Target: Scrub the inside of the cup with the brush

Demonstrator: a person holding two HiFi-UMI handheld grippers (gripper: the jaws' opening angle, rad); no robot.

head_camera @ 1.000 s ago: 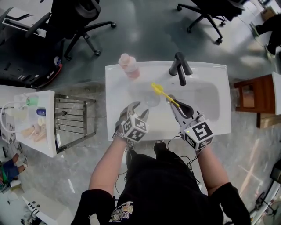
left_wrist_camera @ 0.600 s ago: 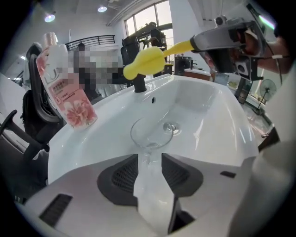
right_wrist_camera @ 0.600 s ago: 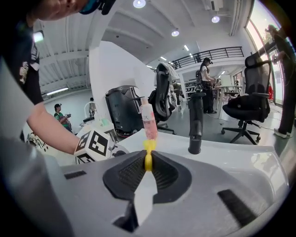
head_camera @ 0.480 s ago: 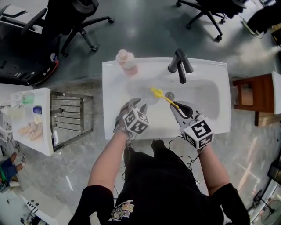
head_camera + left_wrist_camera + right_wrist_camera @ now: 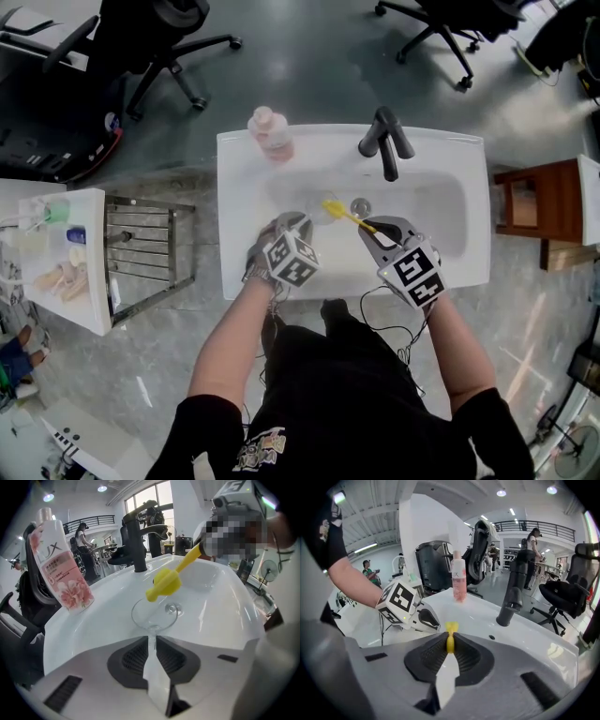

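Note:
A clear stemmed glass cup [image 5: 154, 613] lies tilted in the white sink [image 5: 441, 211], its mouth facing away from me. My left gripper [image 5: 151, 638] is closing, and its pads press on the cup's thin stem. In the head view the left gripper [image 5: 292, 223] sits at the cup [image 5: 319, 211]. My right gripper [image 5: 450, 646] is shut on the handle of the yellow brush [image 5: 450, 629]. The brush [image 5: 163, 584] has its head at the cup's rim. From above, the right gripper [image 5: 375, 228] holds the brush [image 5: 349, 217] pointing left toward the cup.
A black faucet [image 5: 384, 141] stands at the sink's back edge, a pink soap bottle [image 5: 270, 133] at its back left corner. The drain [image 5: 360, 205] lies just behind the brush. A metal rack [image 5: 150, 258] and white cart stand left, a wooden stool [image 5: 539, 211] right.
The left gripper's jaws have closed around the cup's stem. The right gripper has swung the brush left and down, bringing its head to the cup's rim.

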